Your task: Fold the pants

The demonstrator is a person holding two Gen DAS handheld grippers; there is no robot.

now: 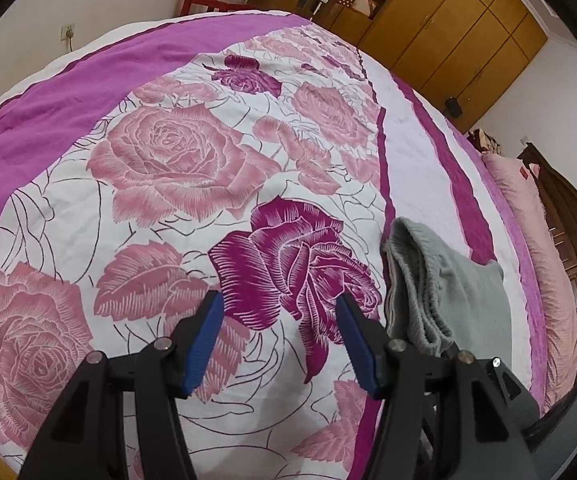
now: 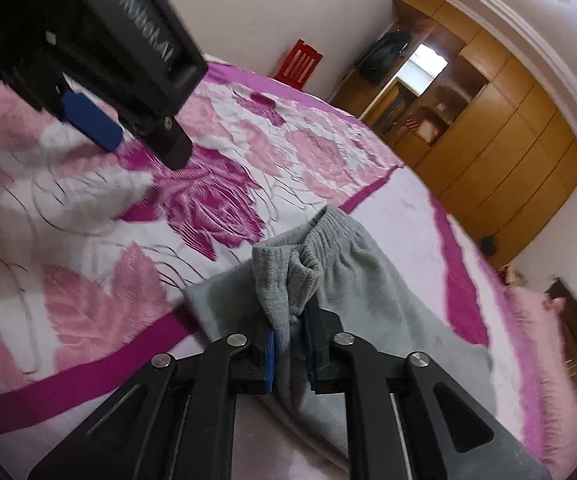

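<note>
- While the grey pants (image 2: 352, 280) lie on the bed (image 1: 420, 160), near the edge by the pink pillow (image 1: 528, 216), they are already doubled over, with the ribbed waistband bunched on top and one flat layer spread beneath.
- The right tool (image 2: 290, 354) has a fold of that grey fabric between its blue pads; the jaws stand narrow, but a gap shows on the right-hand side, so I judge the hold loose, if it holds at all.
- The left tool (image 1: 280, 300) hovers over the dark rose of the floral bedspread (image 1: 168, 160), jaws apart with nothing between them, just beside the pants and not touching them.
- The fold looks near done, though the top layer is rumpled and not squared to the one below.
- Risk: if the right tool pulls away while fabric is caught on a pad, it may drag the top layer and undo the fold.
- Risk: the waistband bunch may spring open once let go, because nothing presses it flat.
- Risk: the left tool, if it comes in to smooth, may catch the soft bedspread with the pants and wrinkle both.
- A wooden wardrobe (image 2: 500, 120) stands well apart, behind the bed.
</note>
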